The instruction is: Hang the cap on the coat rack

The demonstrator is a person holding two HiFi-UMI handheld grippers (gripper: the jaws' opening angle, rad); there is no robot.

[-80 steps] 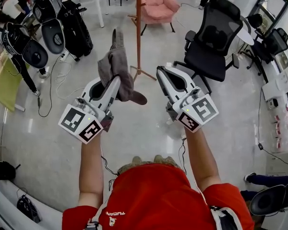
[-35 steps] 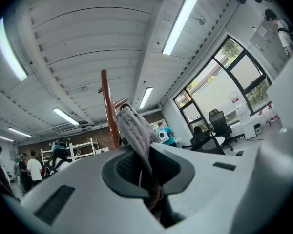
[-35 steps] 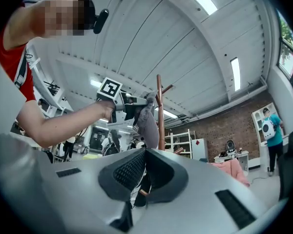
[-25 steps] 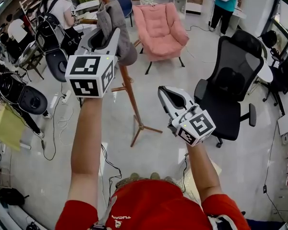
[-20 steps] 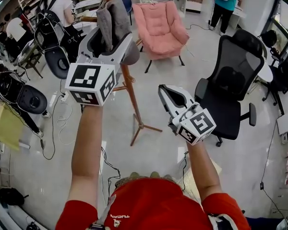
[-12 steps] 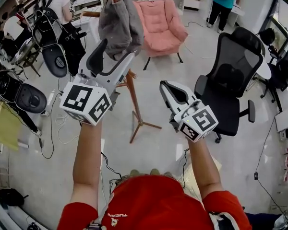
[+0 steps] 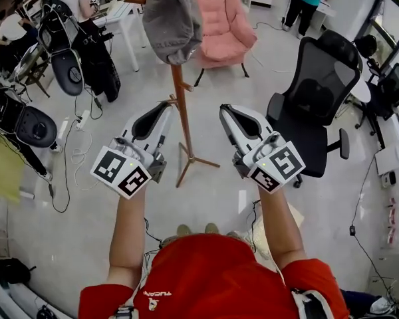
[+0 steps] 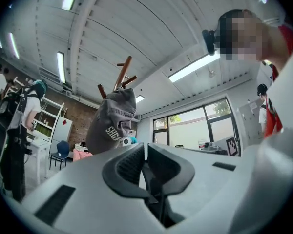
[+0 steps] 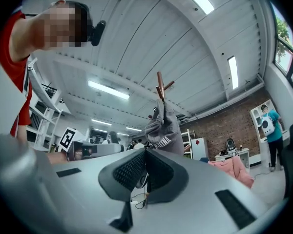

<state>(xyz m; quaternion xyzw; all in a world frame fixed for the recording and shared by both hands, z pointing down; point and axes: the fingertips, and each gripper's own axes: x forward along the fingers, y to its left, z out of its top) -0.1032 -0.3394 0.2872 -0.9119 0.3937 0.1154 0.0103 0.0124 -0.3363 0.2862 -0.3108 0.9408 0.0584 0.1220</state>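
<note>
Cap, head view: grey cap (image 7: 173, 20) draped over the top of the wooden coat rack (image 7: 183, 128), free of both grippers; hanging judged as good as done.
Left gripper, head view: left gripper (image 7: 165, 109) held low, just left of the rack's pole (image 7: 176, 85), not touching it; jaws together, nothing in them.
Right gripper, head view: right gripper (image 7: 225, 109) near the pole on its right, apart from it; jaws together, empty.
Step in hand, head view: judged to be the retreat from the rack. It is best made straight back, with both grippers kept off the pole and the splayed feet (image 7: 186, 159), since a knock could shake the cap loose.
Cut off, head view: rack top and pegs lost at the upper edge.
Cap, left gripper view: cap (image 8: 112, 123) hangs below the peg ends (image 8: 123, 71), well beyond the gripper (image 8: 145, 147). The pads meet with no cloth between them. White print on the cap is too small to read.
Cap, right gripper view: cap (image 9: 163, 126) hangs under the pegs (image 9: 159, 84), beyond the gripper (image 9: 145, 154); its pads meet too, bare.
Hard to make out, all views: the brim; which peg carries the cap; whether the crown is hooked on or merely draped.
</note>
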